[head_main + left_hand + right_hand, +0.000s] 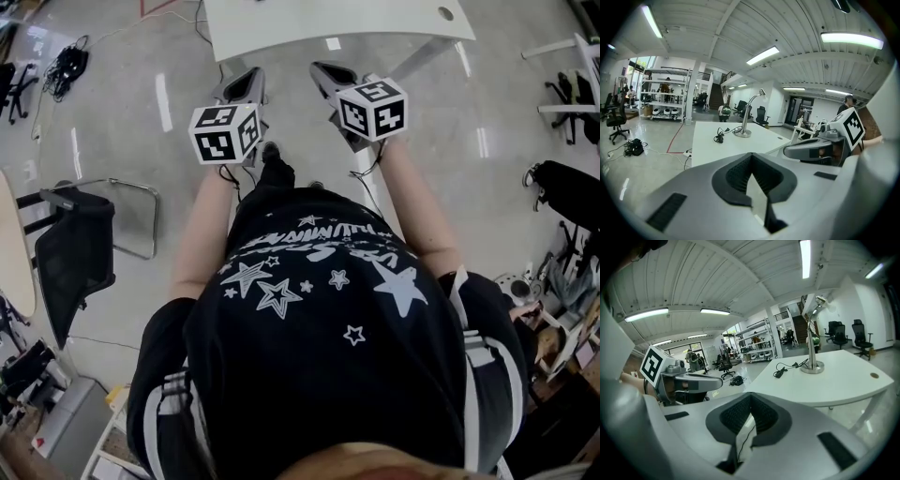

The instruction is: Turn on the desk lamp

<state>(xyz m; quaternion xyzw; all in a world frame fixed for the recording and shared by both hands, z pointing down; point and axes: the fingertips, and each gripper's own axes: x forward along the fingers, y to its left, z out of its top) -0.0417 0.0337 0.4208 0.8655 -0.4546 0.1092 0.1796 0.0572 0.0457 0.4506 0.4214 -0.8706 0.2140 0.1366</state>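
A silver desk lamp with a curved neck stands on a white table, some way ahead of me. The right gripper view shows the same lamp on its round base, with a black cord and plug lying beside it on the table. From the head view only the table's near edge shows; the lamp is out of frame. My left gripper and right gripper are held side by side in front of my chest, short of the table. Both are shut on nothing.
A black chair stands on the floor to my left. A bundle of cables lies on the floor at far left. More chairs and clutter fill the right side. Shelves and office chairs stand far behind the table.
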